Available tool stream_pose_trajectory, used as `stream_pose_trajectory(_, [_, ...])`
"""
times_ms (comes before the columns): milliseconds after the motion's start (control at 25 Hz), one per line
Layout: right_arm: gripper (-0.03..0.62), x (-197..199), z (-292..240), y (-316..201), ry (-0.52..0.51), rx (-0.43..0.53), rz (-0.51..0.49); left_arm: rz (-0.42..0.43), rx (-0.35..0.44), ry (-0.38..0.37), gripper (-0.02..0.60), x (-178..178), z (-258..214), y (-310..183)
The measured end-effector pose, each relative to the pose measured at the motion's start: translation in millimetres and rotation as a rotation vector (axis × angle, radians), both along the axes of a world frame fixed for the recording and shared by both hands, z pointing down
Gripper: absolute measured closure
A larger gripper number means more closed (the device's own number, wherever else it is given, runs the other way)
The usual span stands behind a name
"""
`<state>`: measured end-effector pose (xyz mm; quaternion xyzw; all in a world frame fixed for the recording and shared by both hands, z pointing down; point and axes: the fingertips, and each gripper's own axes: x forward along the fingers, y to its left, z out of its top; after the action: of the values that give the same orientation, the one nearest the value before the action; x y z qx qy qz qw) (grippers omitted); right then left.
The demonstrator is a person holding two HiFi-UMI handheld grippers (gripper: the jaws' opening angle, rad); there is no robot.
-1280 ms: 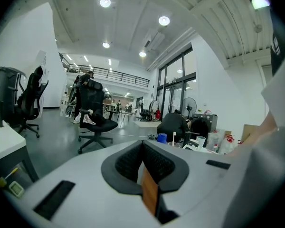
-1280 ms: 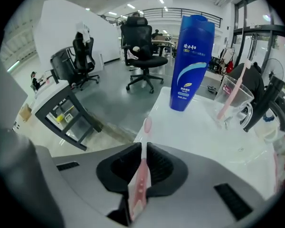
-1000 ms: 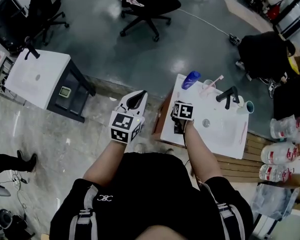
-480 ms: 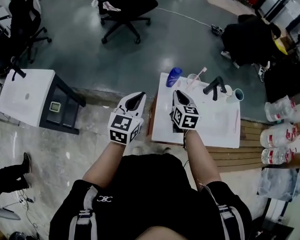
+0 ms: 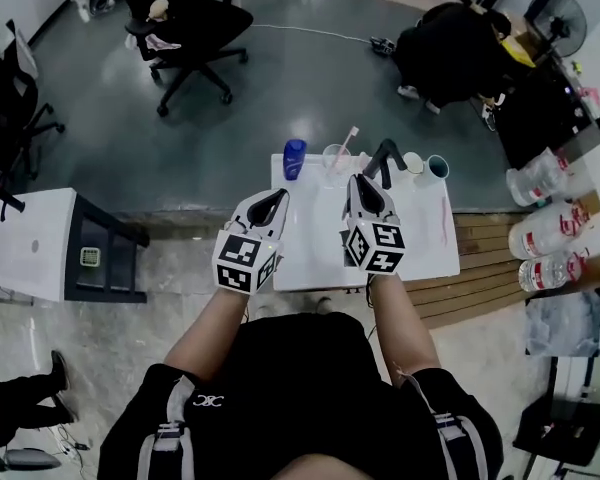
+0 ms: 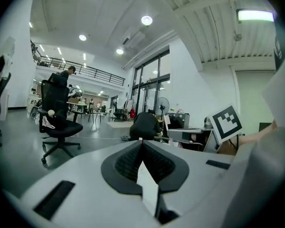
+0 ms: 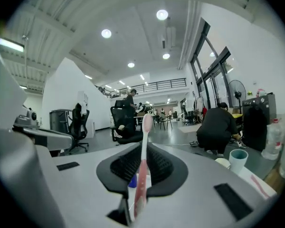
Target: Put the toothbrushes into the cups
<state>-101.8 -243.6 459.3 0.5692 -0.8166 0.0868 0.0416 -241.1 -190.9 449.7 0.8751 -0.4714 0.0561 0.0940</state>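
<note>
A white table (image 5: 420,258) carries a blue cup (image 5: 294,158), a clear cup (image 5: 334,157) with a pink toothbrush in it, a white cup (image 5: 412,162) and a teal cup (image 5: 438,166). Another pink toothbrush (image 5: 443,230) lies on the table's right side. My right gripper (image 5: 360,183) hovers over the table and points at the cups. It is shut on a pink toothbrush (image 7: 143,170) that stands upright between the pads. In the right gripper view the teal cup (image 7: 237,159) stands ahead to the right. My left gripper (image 5: 273,201) is shut and empty, beside the table's left edge.
A black faucet (image 5: 385,158) stands between the clear cup and the white cup. Large water bottles (image 5: 545,238) lie to the right of the table. A white cabinet (image 5: 30,243) is at the left, an office chair (image 5: 185,33) beyond, and a crouching person in black (image 5: 450,53) behind the table.
My right gripper has lifted from the table's near edge and tipped up to point at the cups, with the toothbrush in it. The left gripper has moved forward beside it.
</note>
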Motion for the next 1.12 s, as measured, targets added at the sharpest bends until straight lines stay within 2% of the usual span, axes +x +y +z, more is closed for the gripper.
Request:
stream_pose_trajectory(280, [0.543, 90.4, -35.9, 0.6, -0.031, 0.078, 0.098, 0.086, 0.006, -0.014, 0.569, 81.0, -7.1, -13.8])
stream_pose_trajectory(640, [0.543, 196.6, -50.6, -17.1, -0.028, 0.153, 0.181, 0.116, 0.016, -0.026, 0.569, 167.9, -9.8, -32.9])
stream_pose_trajectory(920, [0.543, 266.3, -42.1, -49.0, -0.040, 0.174, 0.223, 0.081, 0.010, -0.050, 0.569, 204.1, -6.2, -44.3])
stream_pose_trajectory(1120, [0.543, 307.0, -33.3, -80.2, -0.002, 0.195, 0.251, 0.033, 0.004, -0.070, 0.569, 217.6, -0.2, -53.4])
